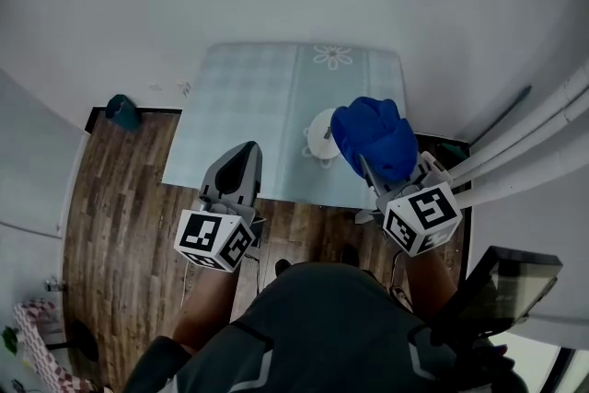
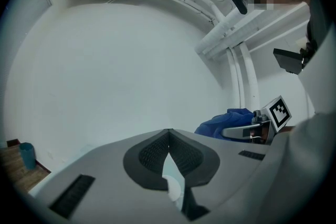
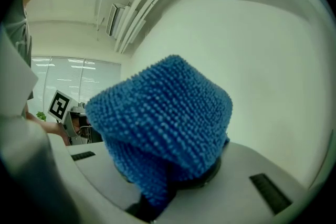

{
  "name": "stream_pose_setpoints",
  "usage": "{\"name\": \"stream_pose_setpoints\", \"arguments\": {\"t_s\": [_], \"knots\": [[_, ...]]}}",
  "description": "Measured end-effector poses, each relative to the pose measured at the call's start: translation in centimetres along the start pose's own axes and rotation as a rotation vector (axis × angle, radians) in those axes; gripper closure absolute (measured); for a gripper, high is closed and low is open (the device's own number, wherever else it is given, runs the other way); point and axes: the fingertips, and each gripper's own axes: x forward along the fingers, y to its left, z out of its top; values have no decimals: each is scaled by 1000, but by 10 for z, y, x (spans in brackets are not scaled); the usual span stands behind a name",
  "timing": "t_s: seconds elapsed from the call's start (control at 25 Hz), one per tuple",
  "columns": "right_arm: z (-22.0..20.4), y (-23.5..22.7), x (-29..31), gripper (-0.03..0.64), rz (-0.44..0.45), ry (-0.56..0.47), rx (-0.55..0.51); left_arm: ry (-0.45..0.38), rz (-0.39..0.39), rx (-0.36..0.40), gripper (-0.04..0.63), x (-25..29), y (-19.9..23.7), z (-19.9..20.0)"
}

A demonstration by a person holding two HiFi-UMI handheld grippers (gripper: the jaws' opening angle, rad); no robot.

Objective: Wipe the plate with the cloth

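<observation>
Far left, on the wood floor (image 1: 120, 198): a small teal tub (image 1: 121, 110), well apart from everything else.

Left gripper (image 1: 241, 154): raised over the near edge of the table (image 1: 248, 97), pointing roughly level. Jaws pressed together, nothing between them.

Table has a pale checked cover. Plate (image 1: 319, 132) sits right of centre, small, white, flat on the cover. Its right side is hidden under the cloth as seen from above. Can't tell whether the cloth touches it or hangs above.

Cloth (image 1: 373, 135): bright blue, nubby pile, bunched into a dome. Right gripper (image 1: 368, 165) is clamped on a gathered fold at the near side, and the rest mounds up and over the jaws.

Handling, my guess:
- Cloth looks light, soft and floppy. It should mould to the plate under gentle pressure. Gripping a thick fold, as now, seems right, since a single layer might slip out.
- Plate looks stiff, smooth and light, and probably breakable. It is likely to slide on the cover when rubbed.
- The free left gripper could pin the plate's near left rim to steady it
</observation>
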Motion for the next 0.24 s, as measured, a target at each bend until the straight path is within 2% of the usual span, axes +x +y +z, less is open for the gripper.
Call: {"name": "stream_pose_setpoints", "arguments": {"t_s": [0.24], "knots": [[1, -4, 2, 548, -2, 2, -4, -5, 7, -7, 586, 1, -1, 0]]}}
